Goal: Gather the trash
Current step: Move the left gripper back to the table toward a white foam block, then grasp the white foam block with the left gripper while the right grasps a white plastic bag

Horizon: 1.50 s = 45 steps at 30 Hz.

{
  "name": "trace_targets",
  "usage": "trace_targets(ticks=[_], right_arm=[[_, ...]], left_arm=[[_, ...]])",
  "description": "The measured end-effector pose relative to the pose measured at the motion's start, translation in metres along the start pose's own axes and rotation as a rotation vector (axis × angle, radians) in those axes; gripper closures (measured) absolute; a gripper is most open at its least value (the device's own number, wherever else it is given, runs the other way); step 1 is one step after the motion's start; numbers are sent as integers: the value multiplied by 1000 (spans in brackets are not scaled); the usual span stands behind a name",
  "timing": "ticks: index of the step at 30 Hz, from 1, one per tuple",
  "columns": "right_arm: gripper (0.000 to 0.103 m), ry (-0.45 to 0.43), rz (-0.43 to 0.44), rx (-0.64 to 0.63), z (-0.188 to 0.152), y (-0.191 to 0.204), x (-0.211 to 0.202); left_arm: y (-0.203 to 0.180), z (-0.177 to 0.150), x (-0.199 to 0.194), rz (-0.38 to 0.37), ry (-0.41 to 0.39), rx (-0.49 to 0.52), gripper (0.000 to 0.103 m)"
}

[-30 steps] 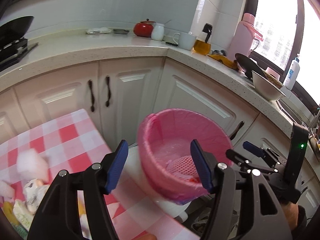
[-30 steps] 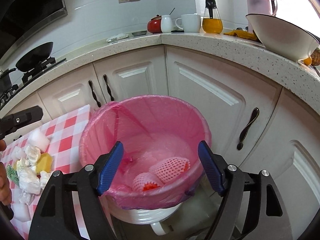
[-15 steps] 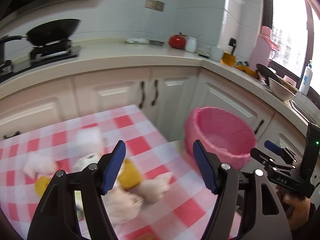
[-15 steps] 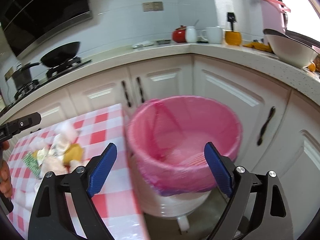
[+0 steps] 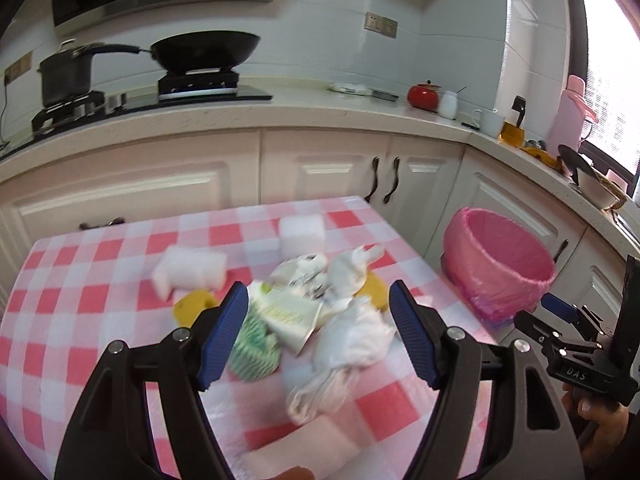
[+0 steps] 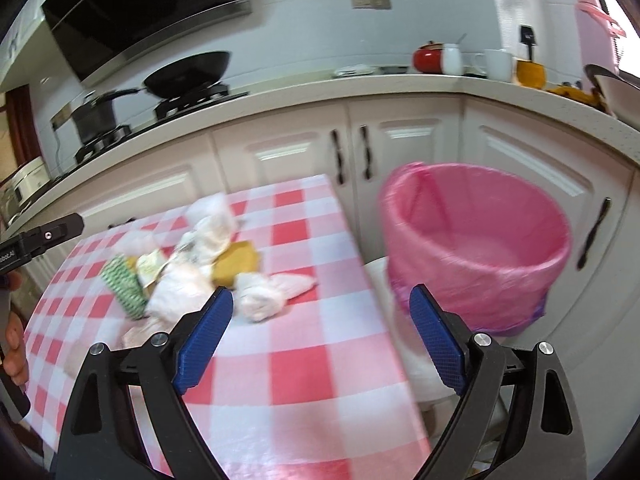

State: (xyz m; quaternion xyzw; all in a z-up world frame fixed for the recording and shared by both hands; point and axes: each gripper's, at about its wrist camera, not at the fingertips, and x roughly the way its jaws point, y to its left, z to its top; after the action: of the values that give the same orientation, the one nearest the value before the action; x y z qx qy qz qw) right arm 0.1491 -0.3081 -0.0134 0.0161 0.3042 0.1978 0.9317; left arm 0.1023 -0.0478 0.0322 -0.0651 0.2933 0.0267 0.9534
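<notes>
Two claws (image 5: 314,334) (image 6: 320,334) agape and empty, trash heap (image 5: 320,304) beneath, pink-lined bin (image 6: 476,248) beside table (image 6: 304,360).

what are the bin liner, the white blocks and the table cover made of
Bin liner: thin pink plastic film, slightly glossy; it is translucent and creases over the rim.
White blocks: probably soft foam or sponge; matte, rounded edges, though blur hides the texture.
Table cover: red and white check, likely wipeable plastic or oilcloth going by a faint sheen; woven cloth cannot be ruled out.
</notes>
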Motion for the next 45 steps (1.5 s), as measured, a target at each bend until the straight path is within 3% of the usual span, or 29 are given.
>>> trace_targets(ticks=[19, 33, 37, 45], right_arm=[[19, 48, 78, -102, -40, 66, 6], [19, 66, 89, -120, -43, 72, 15], [19, 73, 90, -117, -41, 70, 19], [19, 89, 102, -122, -38, 75, 29]], left_arm=[[25, -81, -19, -2, 78, -26, 31], [22, -114, 5, -19, 183, -13, 30], [23, -120, 15, -23, 222, -15, 25], [23, -130, 31, -36, 281, -6, 29]])
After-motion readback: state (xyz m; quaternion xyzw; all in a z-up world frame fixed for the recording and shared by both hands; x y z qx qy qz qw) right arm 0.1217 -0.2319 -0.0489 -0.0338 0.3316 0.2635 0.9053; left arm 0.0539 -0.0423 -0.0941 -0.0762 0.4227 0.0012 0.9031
